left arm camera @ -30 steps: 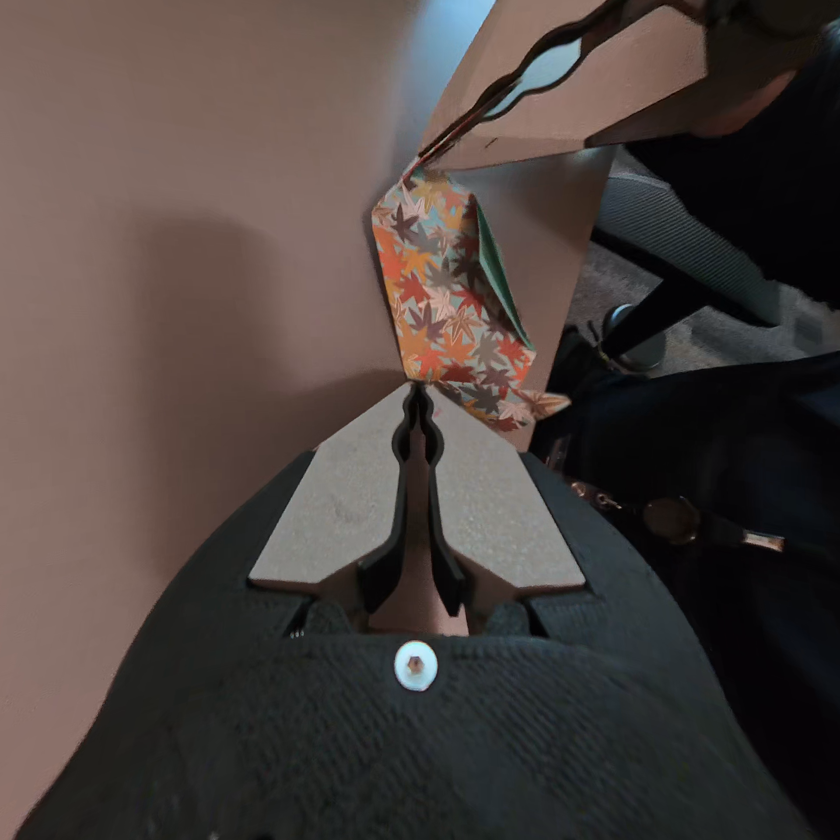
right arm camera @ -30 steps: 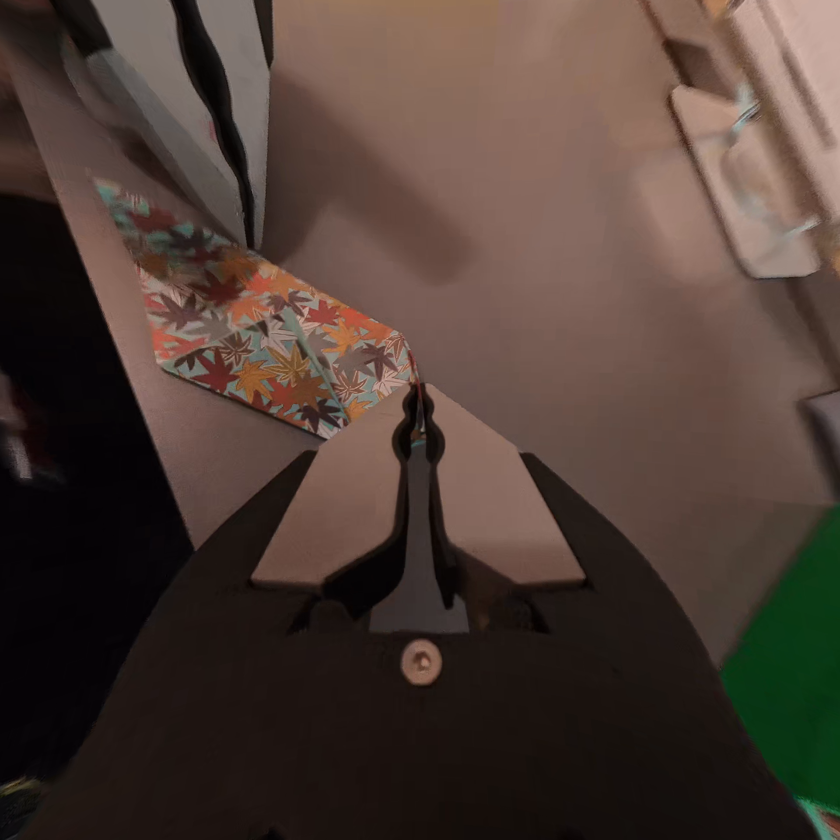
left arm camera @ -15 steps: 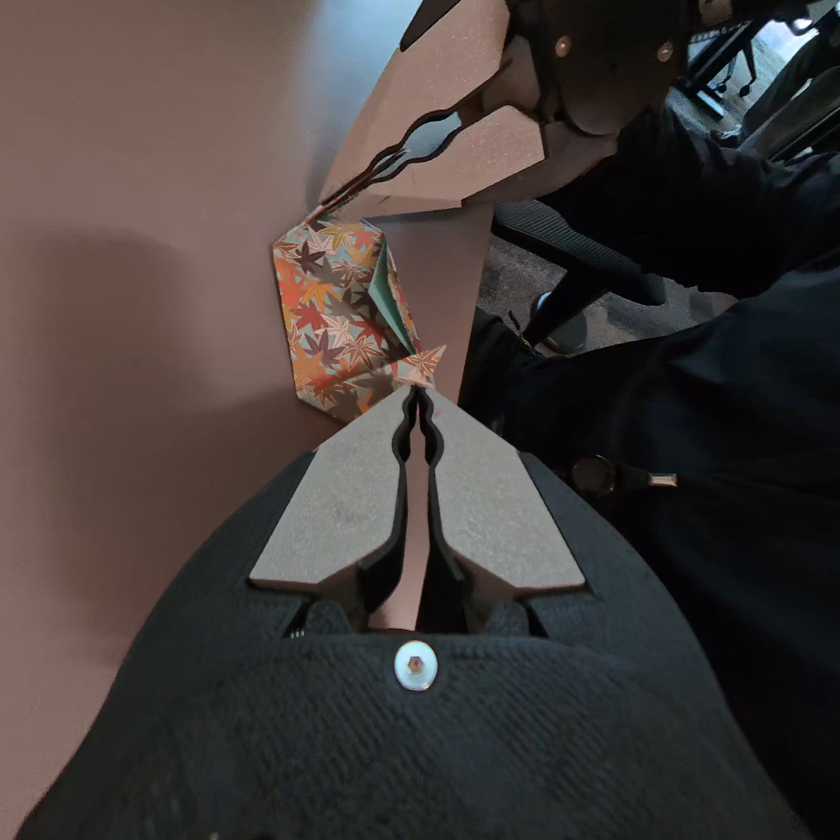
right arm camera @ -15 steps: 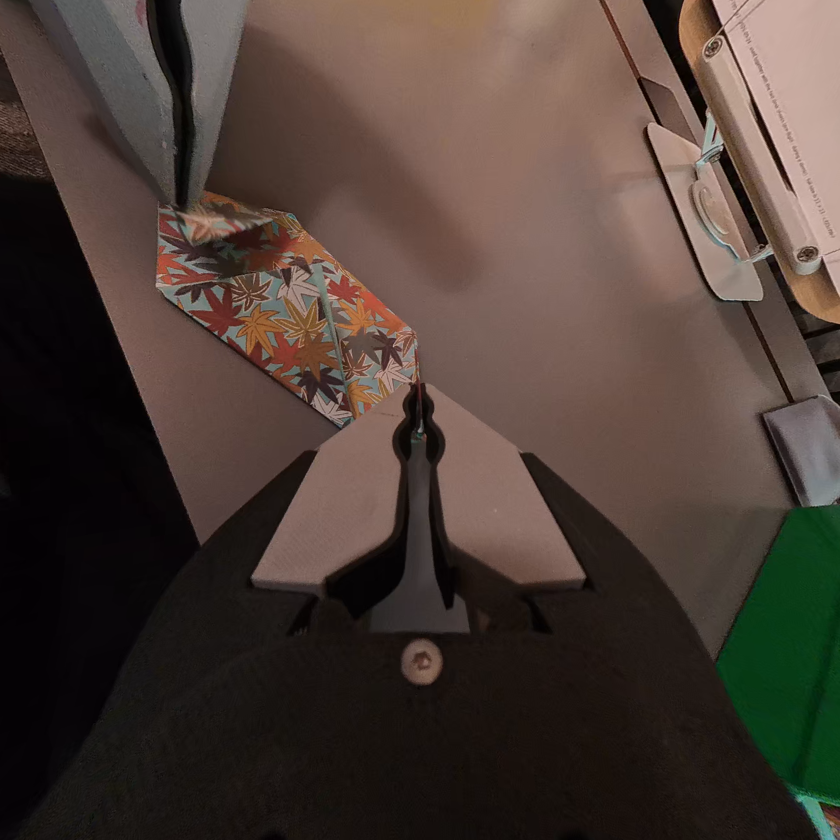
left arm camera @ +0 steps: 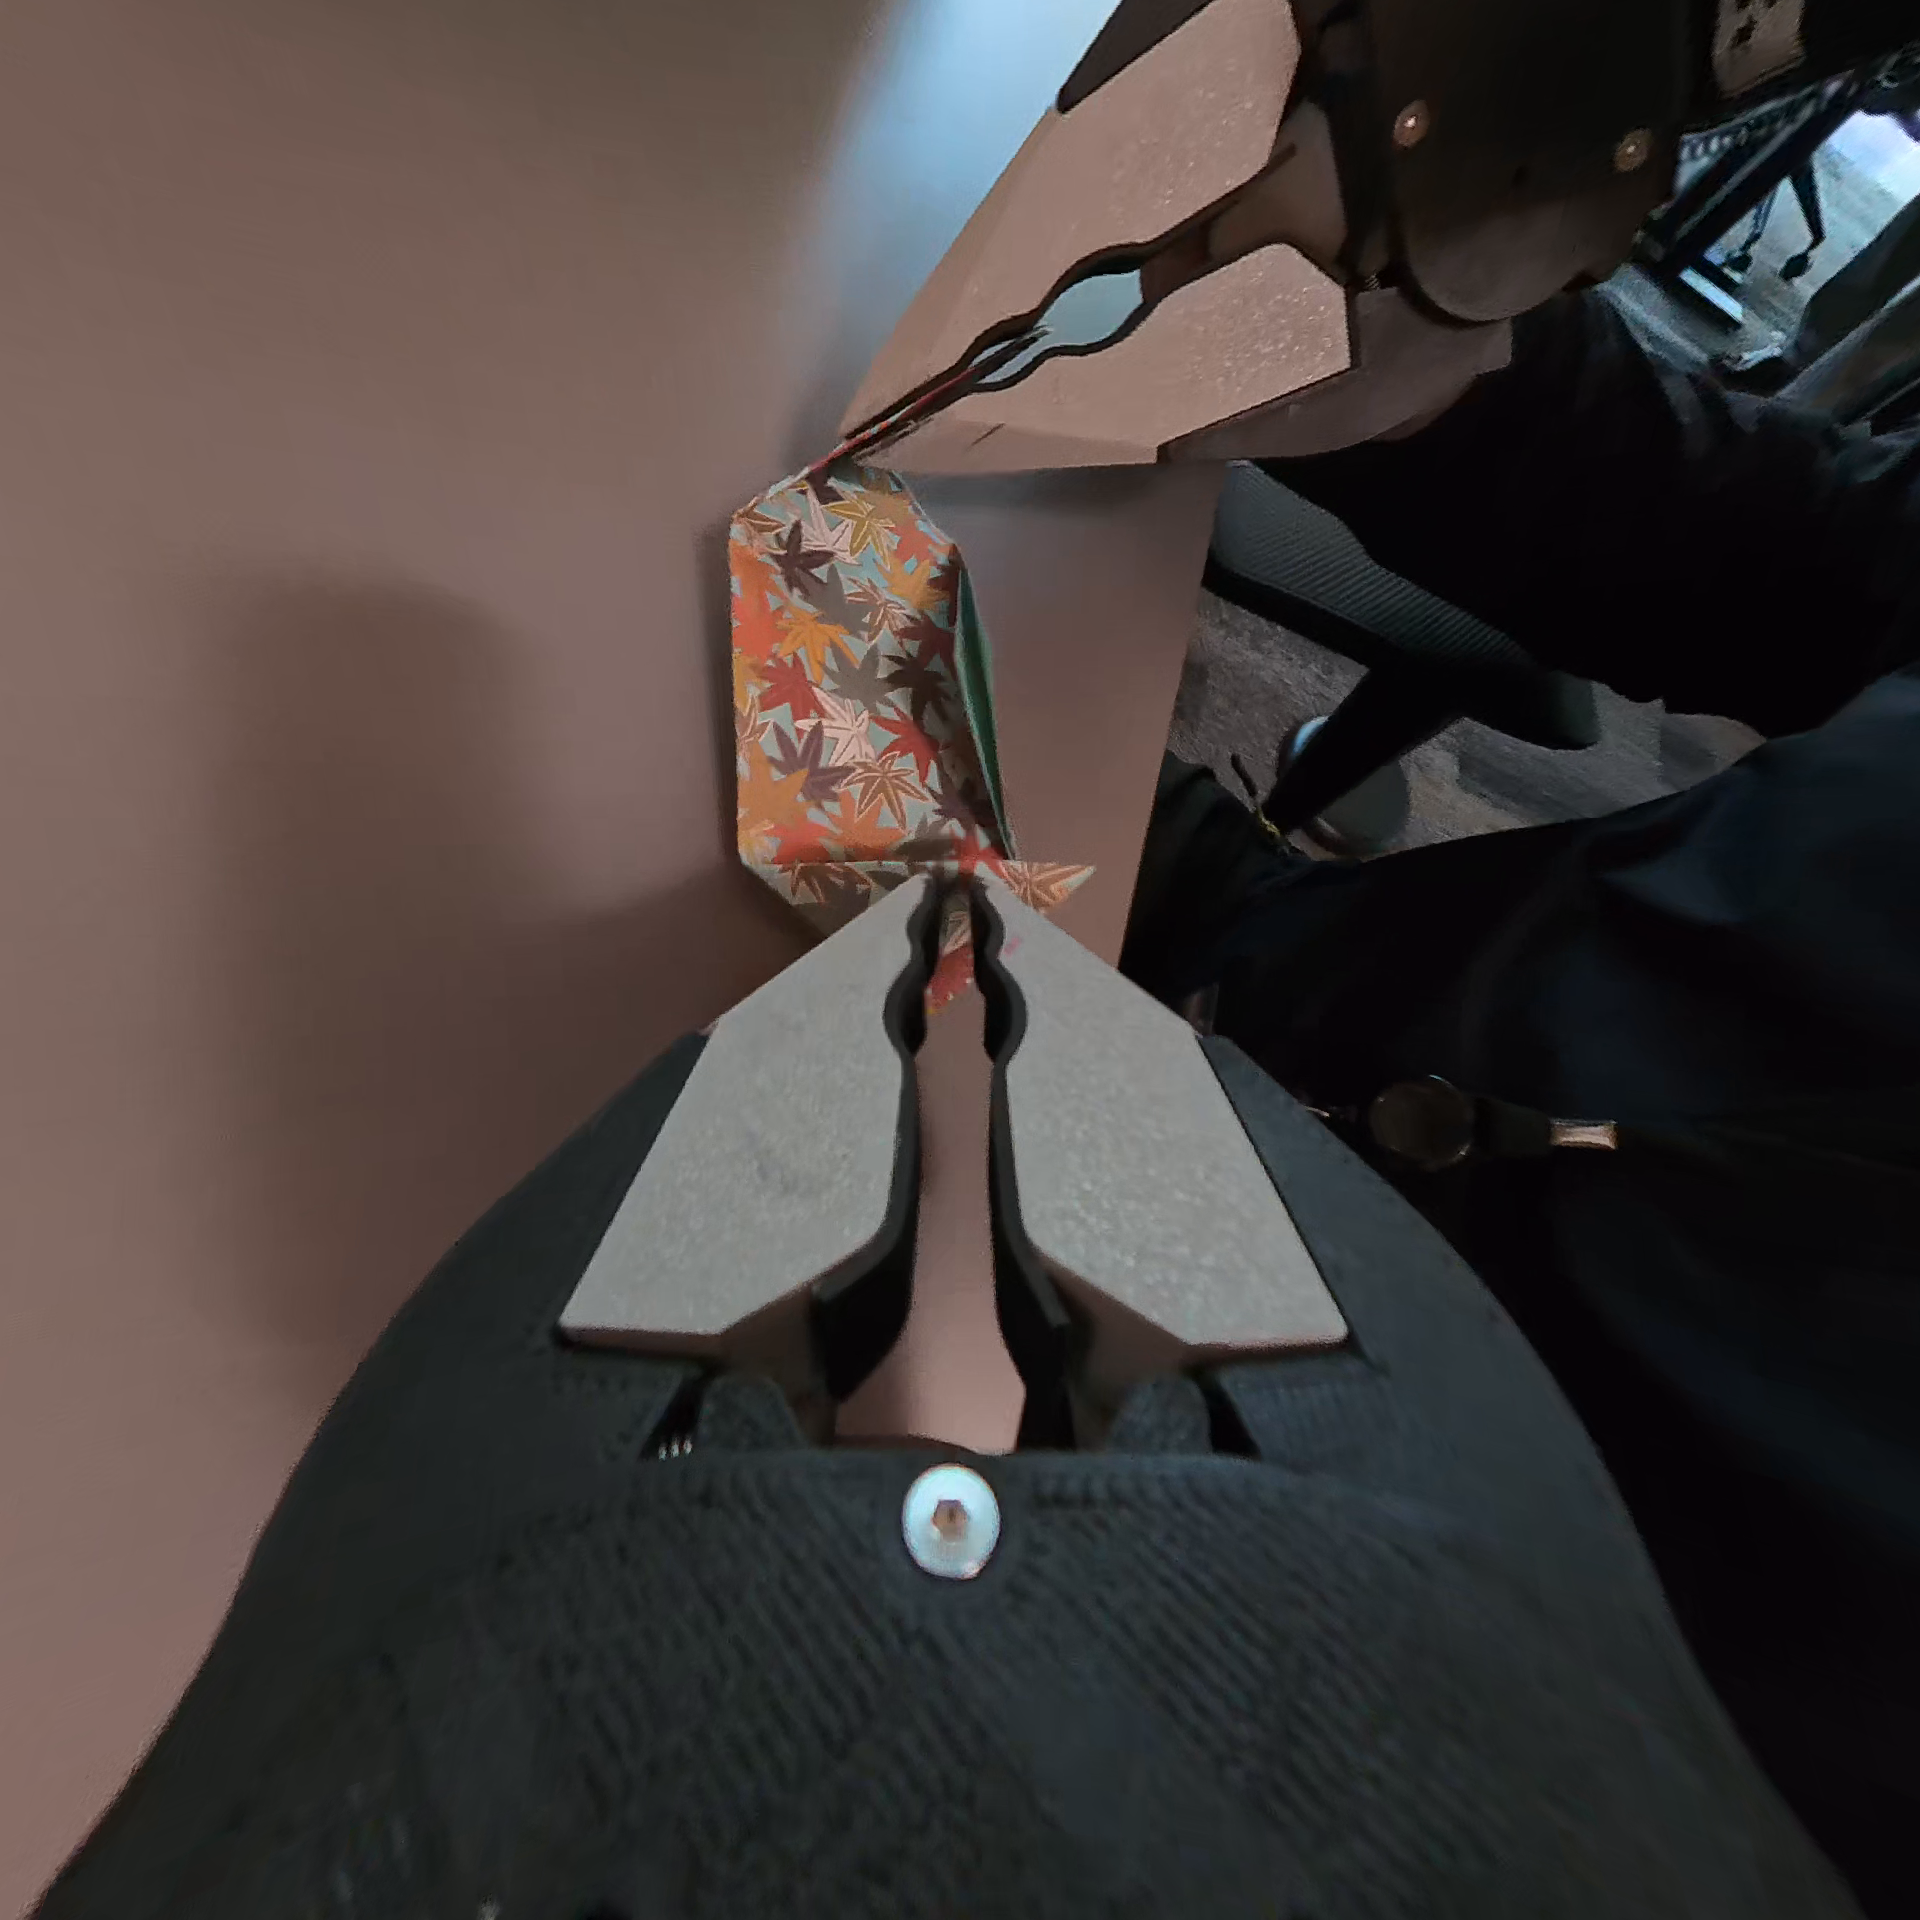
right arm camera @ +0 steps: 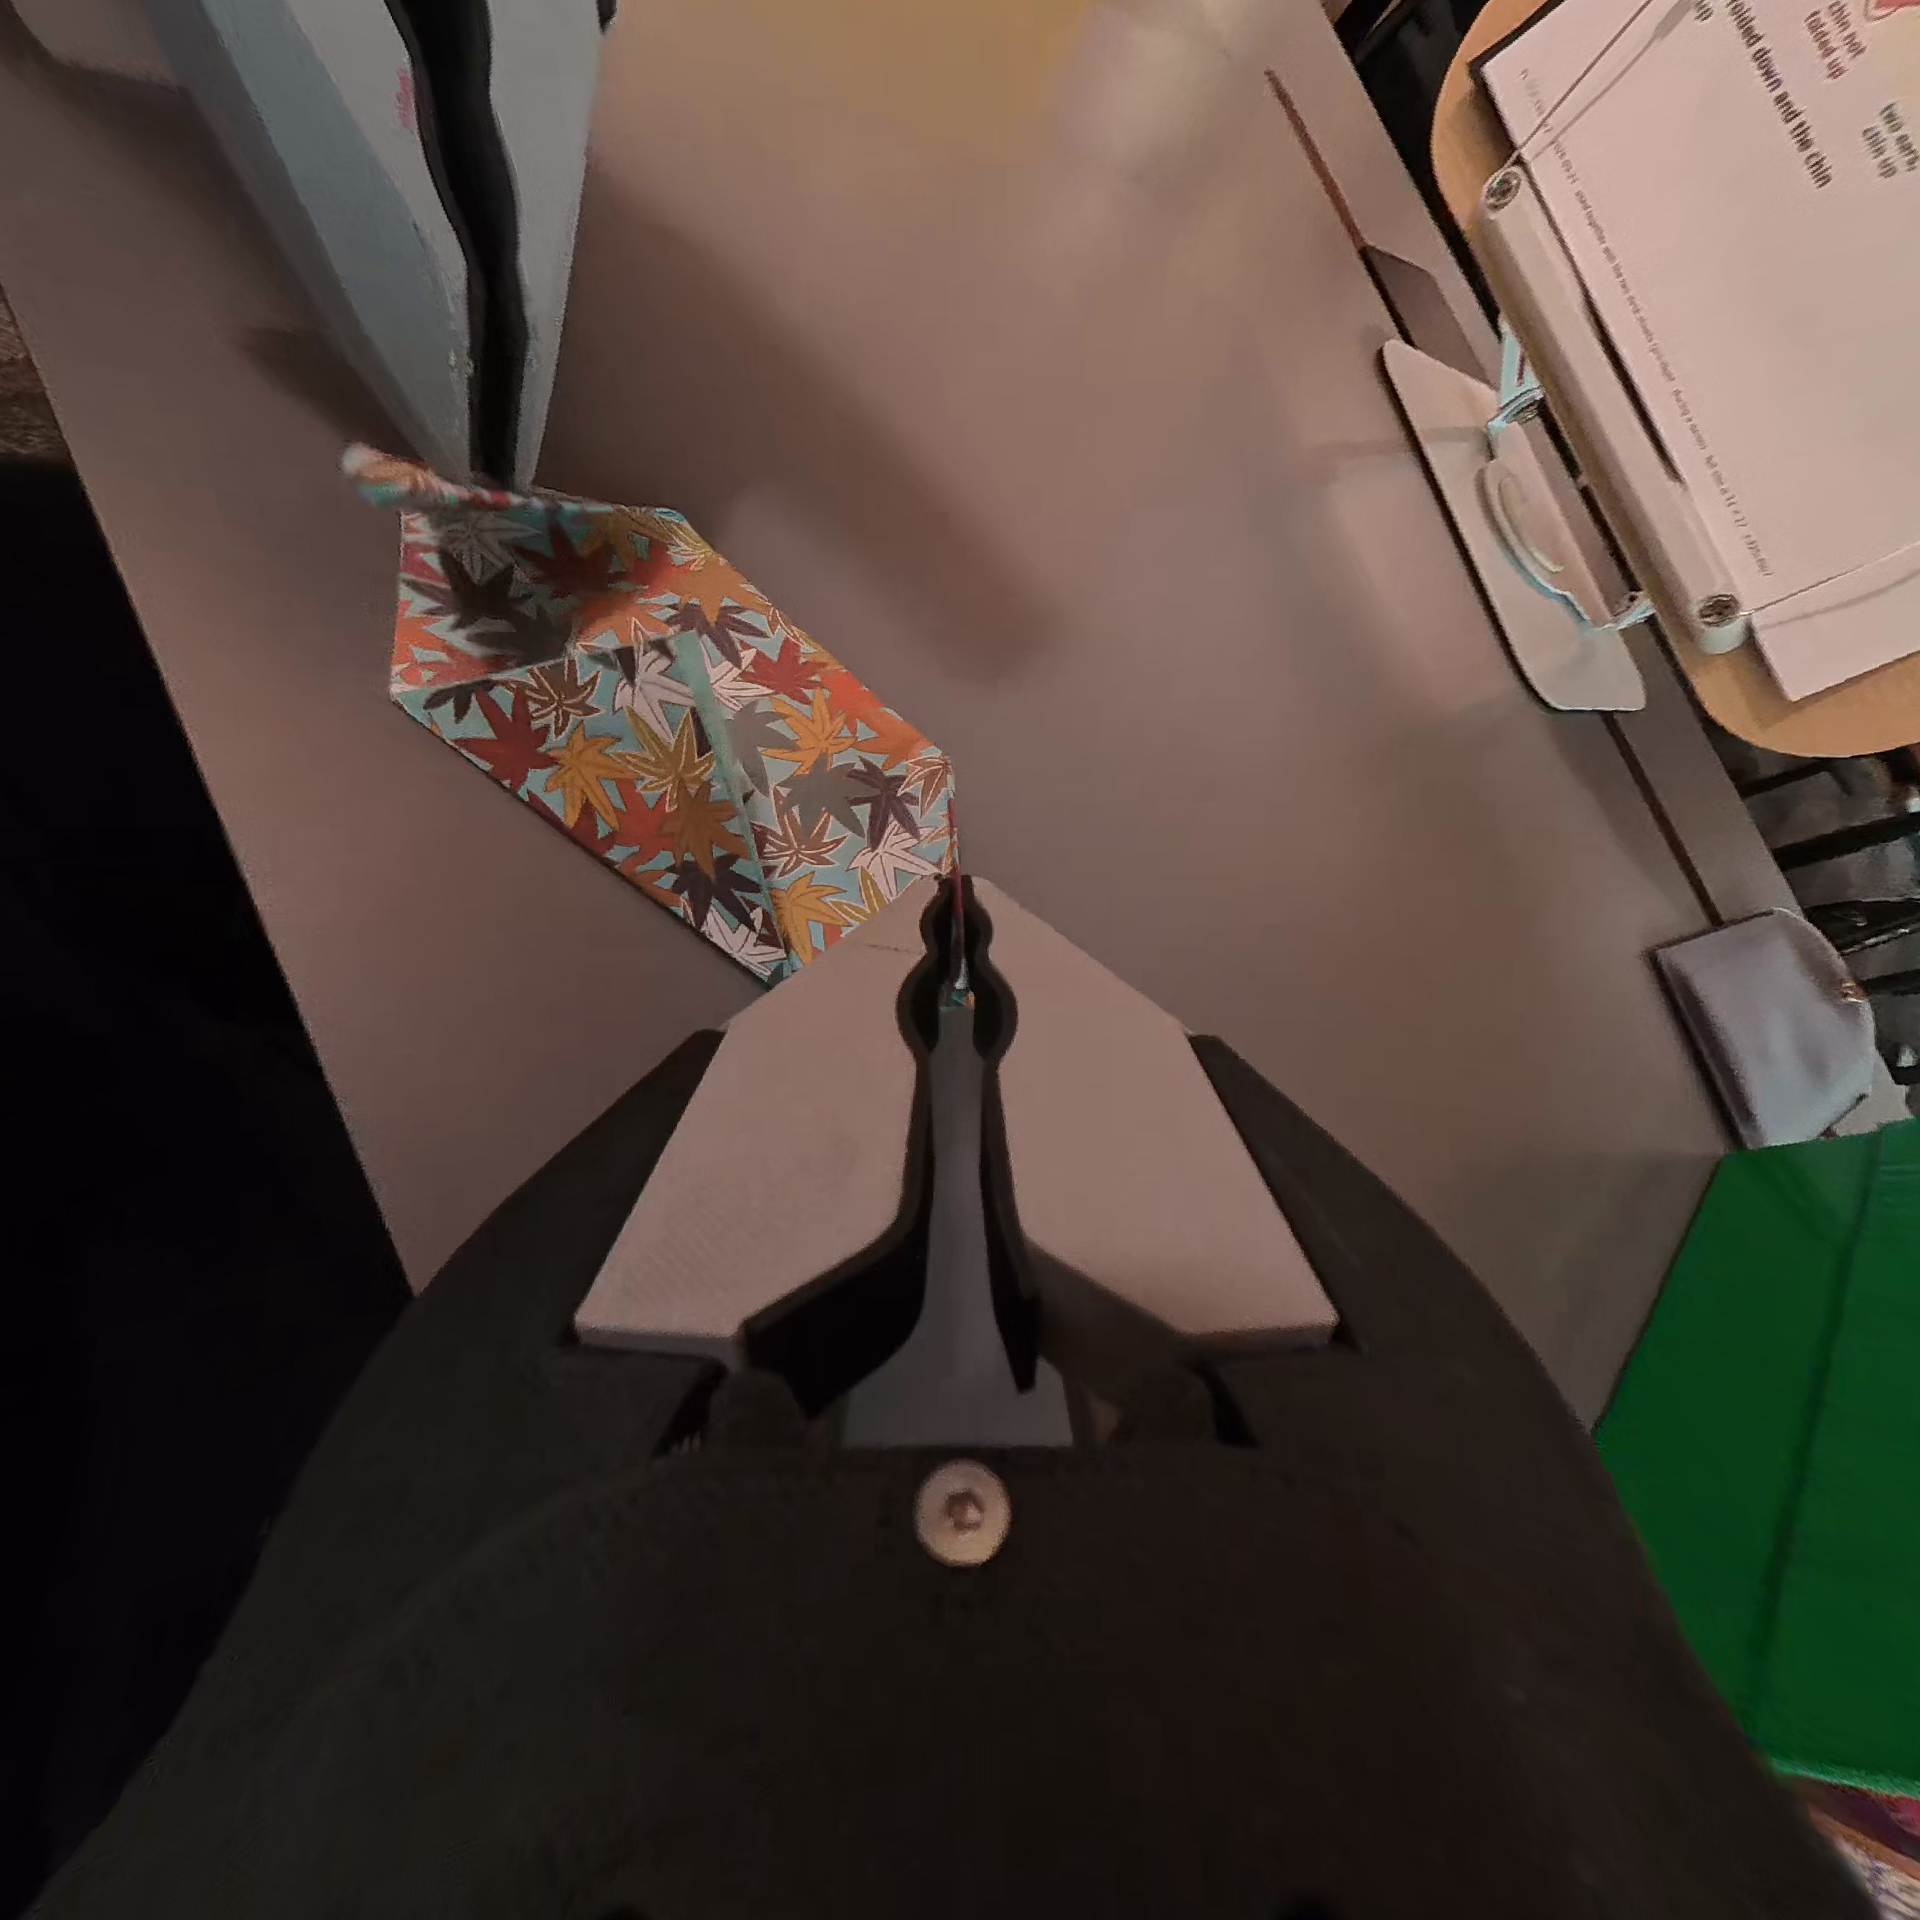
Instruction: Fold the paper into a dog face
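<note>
The folded paper (left arm camera: pixel 842 686), printed with autumn leaves, lies near the table's front edge. It also shows in the right wrist view (right arm camera: pixel 665 738). My left gripper (left arm camera: pixel 954 902) is shut on one end flap of the paper, which stands up between its fingers. My right gripper (right arm camera: pixel 956 904) is shut on the opposite end corner. In the left wrist view the right gripper (left arm camera: pixel 883 436) pinches the far end. In the right wrist view the left gripper (right arm camera: pixel 488 468) grips the raised flap at the far end.
The table (right arm camera: pixel 1143 520) is plain grey-brown. A clipboard with a printed sheet (right arm camera: pixel 1714 343) and its metal stand (right arm camera: pixel 1517 540) are at the right. A grey cloth (right arm camera: pixel 1766 1029) and a green sheet (right arm camera: pixel 1766 1403) lie at the lower right. A person's dark clothing (left arm camera: pixel 1558 987) is beyond the table edge. The left gripper's tips are roughly 10 cm from the right gripper's.
The left gripper has closed on the paper's end flap and raised it. The right gripper keeps its hold on the opposite corner. The paper has shifted slightly on the table.
</note>
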`<move>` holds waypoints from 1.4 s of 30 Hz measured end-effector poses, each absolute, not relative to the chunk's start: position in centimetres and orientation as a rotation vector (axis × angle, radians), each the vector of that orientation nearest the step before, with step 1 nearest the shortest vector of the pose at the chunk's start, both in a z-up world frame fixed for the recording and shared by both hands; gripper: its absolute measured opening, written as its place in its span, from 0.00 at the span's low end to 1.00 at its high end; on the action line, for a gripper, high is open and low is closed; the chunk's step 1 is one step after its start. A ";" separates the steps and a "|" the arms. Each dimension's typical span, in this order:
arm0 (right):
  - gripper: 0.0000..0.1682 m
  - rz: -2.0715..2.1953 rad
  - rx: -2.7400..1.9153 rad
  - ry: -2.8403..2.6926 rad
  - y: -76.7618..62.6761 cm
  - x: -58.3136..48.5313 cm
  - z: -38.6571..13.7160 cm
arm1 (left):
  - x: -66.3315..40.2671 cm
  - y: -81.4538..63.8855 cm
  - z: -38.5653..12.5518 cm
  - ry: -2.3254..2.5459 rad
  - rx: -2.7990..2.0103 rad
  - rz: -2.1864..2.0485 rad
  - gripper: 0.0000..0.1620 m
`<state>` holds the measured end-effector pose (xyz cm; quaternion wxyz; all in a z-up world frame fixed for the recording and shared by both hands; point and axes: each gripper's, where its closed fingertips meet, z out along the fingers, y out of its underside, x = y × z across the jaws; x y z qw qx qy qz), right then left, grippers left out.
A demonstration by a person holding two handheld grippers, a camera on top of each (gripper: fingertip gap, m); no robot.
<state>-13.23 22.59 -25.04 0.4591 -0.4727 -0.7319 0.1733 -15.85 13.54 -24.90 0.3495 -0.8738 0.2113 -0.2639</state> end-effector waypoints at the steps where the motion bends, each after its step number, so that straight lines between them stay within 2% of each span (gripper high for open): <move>1: 0.00 0.409 -1.157 -1.790 23.0 -13.2 -24.6 | -16.4 13.7 -24.4 0.548 -2.239 -0.649 0.03; 5: 0.00 0.328 -1.143 -1.713 25.8 -12.8 -21.4 | -19.1 14.6 -20.9 0.489 -2.093 -0.541 0.04; 9: 0.00 0.239 -1.152 -1.549 30.8 -11.2 -15.6 | -21.4 15.0 -18.8 0.376 -2.017 -0.536 0.05; 14: 0.00 0.109 -1.229 -1.214 40.5 -5.9 -7.8 | -22.6 16.1 -21.5 0.338 -2.066 -0.465 0.05; 17: 0.00 -0.051 -1.316 -1.029 47.4 -1.4 -5.6 | -22.6 16.7 -23.2 0.349 -2.096 -0.451 0.05; 22: 0.00 -0.139 -1.480 -0.847 56.7 3.4 -7.9 | -22.6 17.5 -24.9 0.315 -2.124 -0.504 0.05; 26: 0.00 -0.134 -1.729 -0.832 62.4 4.3 -15.2 | -22.5 17.9 -24.4 0.284 -2.098 -0.561 0.05; 27: 0.02 -0.121 -1.815 -0.823 63.1 4.5 -17.1 | -22.5 17.9 -24.5 0.282 -2.104 -0.572 0.06; 29: 0.18 -0.077 -1.888 -0.751 63.6 5.2 -18.5 | -22.5 17.9 -24.4 0.273 -2.099 -0.595 0.06; 33: 0.22 0.049 -1.768 -0.627 62.2 6.0 -15.7 | -22.7 17.9 -23.8 0.219 -2.055 -0.719 0.08; 38: 0.13 0.099 -1.695 -0.600 60.0 6.5 -13.2 | -24.5 18.4 -21.9 0.025 -1.907 -0.893 0.10; 40: 0.15 0.200 -1.714 -0.599 58.9 5.6 -13.0 | -24.8 18.5 -21.6 0.009 -1.885 -0.886 0.11; 42: 0.22 0.384 -1.716 -0.639 56.9 3.0 -12.5 | -24.7 18.4 -21.5 0.028 -1.884 -0.856 0.11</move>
